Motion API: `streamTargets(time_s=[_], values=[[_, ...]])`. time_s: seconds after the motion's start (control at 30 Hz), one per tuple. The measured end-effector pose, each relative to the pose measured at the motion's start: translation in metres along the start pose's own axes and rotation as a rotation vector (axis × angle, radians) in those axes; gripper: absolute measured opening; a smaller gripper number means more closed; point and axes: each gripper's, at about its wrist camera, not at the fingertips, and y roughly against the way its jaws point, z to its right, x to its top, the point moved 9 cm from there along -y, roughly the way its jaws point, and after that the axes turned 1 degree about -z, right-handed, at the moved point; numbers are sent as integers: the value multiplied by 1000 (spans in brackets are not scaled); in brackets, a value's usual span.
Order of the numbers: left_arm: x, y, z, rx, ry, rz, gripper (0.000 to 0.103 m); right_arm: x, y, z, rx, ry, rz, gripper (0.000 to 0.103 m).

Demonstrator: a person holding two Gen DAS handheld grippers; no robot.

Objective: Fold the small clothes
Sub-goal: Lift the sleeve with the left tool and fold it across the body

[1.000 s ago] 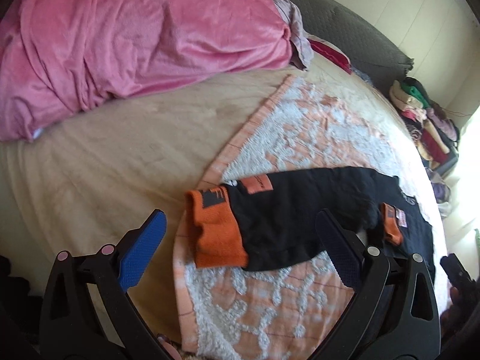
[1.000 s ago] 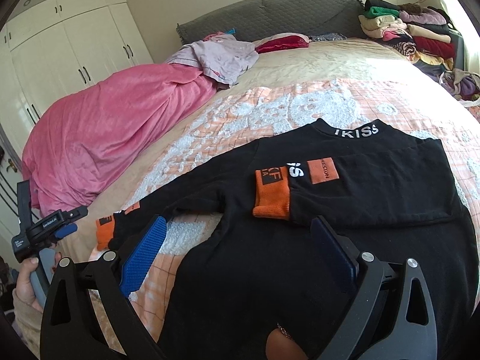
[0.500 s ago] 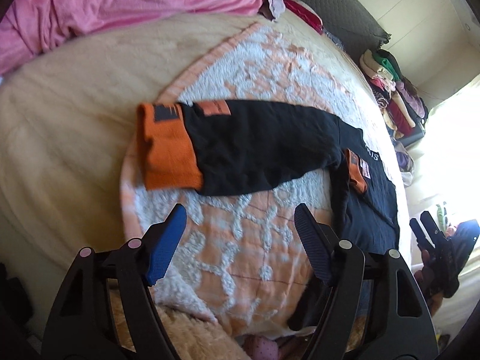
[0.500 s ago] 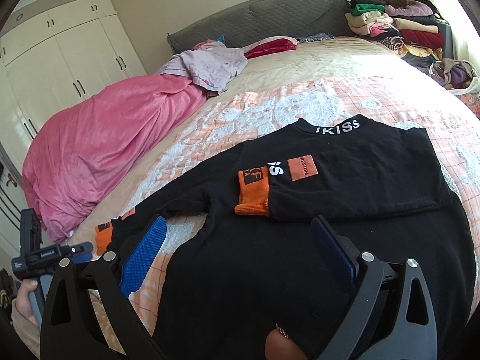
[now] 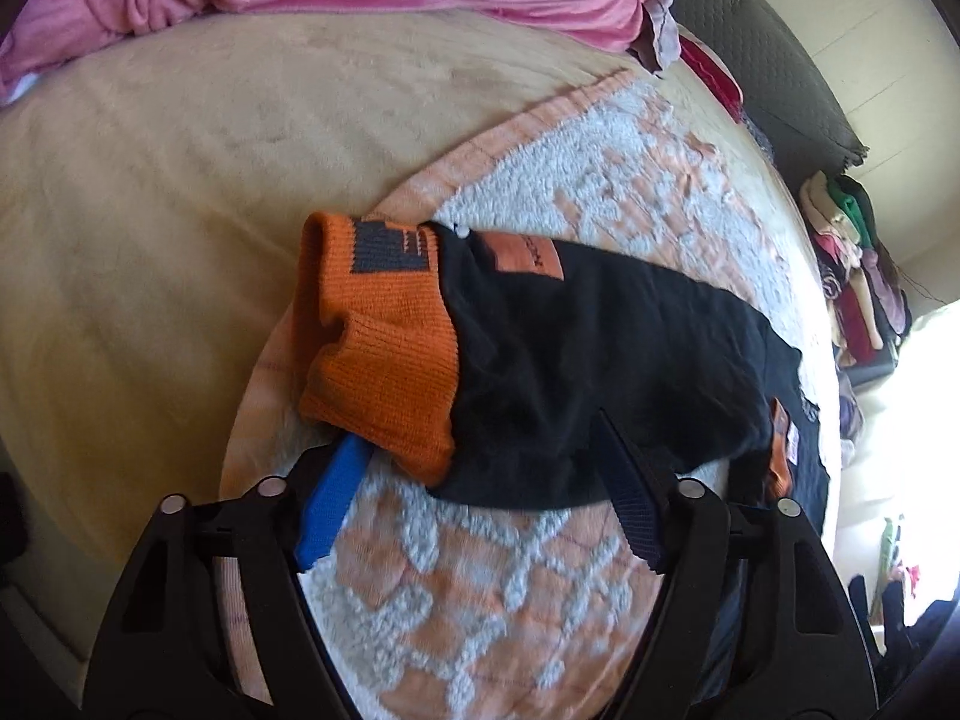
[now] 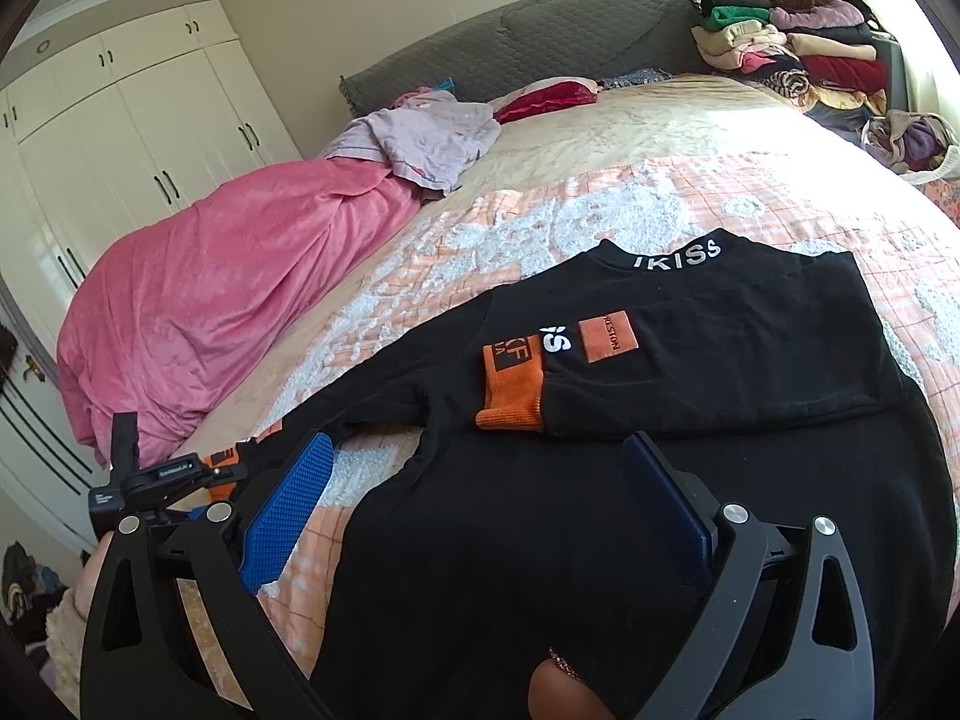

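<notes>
My left claw [image 5: 480,456] closing around orange cuff [image 5: 384,354] of black sweater's [image 6: 600,480] sleeve (grip uncertain); right claw [image 6: 474,498] open, empty.

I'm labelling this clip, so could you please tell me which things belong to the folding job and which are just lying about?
In the job: black top, its orange cuff, left gripper, right gripper.

Lying about: pink blanket, lilac garment, clothes pile, wardrobe.

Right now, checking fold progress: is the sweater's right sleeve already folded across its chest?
Yes, its orange cuff lies on the black sweater chest.
</notes>
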Motion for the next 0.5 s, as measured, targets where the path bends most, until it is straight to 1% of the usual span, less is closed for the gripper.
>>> streamTargets(time_s=[0.03, 0.07, 0.17, 0.2, 0.27, 0.37, 0.5], values=[[5, 0, 1, 19, -10, 21, 51, 0, -2, 1, -3, -1, -3, 96], [8, -1, 2, 27, -18, 32, 39, -1, -5, 2, -10, -1, -10, 96], [16, -5, 3, 57, -43, 51, 21, -5, -18, 6, -43, -9, -46, 96], [18, -5, 4, 59, -53, 61, 18, -6, -22, 7, -45, -13, -58, 96], [23, 3, 10, 41, -65, 91, 14, -9, -31, 9, -52, -21, -83, 96], [31, 29, 29, 28, -135, 189, 13, -14, -37, 9, -48, -18, -98, 96], [42, 60, 57, -5, -189, 280, 13, -18, -37, 9, -46, -20, -101, 96]])
